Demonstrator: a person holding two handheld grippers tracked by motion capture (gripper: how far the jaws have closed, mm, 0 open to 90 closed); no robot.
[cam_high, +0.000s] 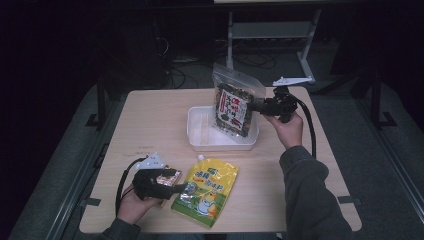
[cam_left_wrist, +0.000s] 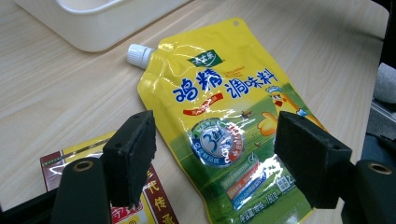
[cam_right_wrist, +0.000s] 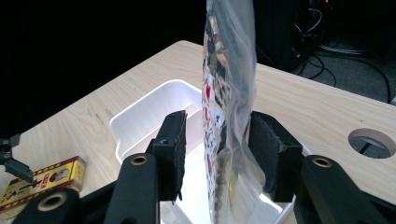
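Observation:
A clear bag of dark snacks (cam_high: 234, 102) stands upright in the white tray (cam_high: 197, 127), leaning a little. My right gripper (cam_high: 252, 106) reaches it from the right. In the right gripper view the bag (cam_right_wrist: 229, 93) is between the jaws of my right gripper (cam_right_wrist: 219, 126), with a gap at the left pad, so the gripper is open. A yellow spouted pouch (cam_high: 207, 192) lies flat near the front edge. My left gripper (cam_high: 186, 189) hovers at its left side, open. In the left gripper view the pouch (cam_left_wrist: 224, 116) lies beneath the spread jaws of my left gripper (cam_left_wrist: 215, 135).
A red and yellow flat box (cam_left_wrist: 140, 205) lies under my left gripper, left of the pouch, and is also seen as the box (cam_right_wrist: 42, 179) in the right gripper view. The tray's wall (cam_right_wrist: 140, 112) is low. A round hole (cam_right_wrist: 371, 140) is cut in the tabletop.

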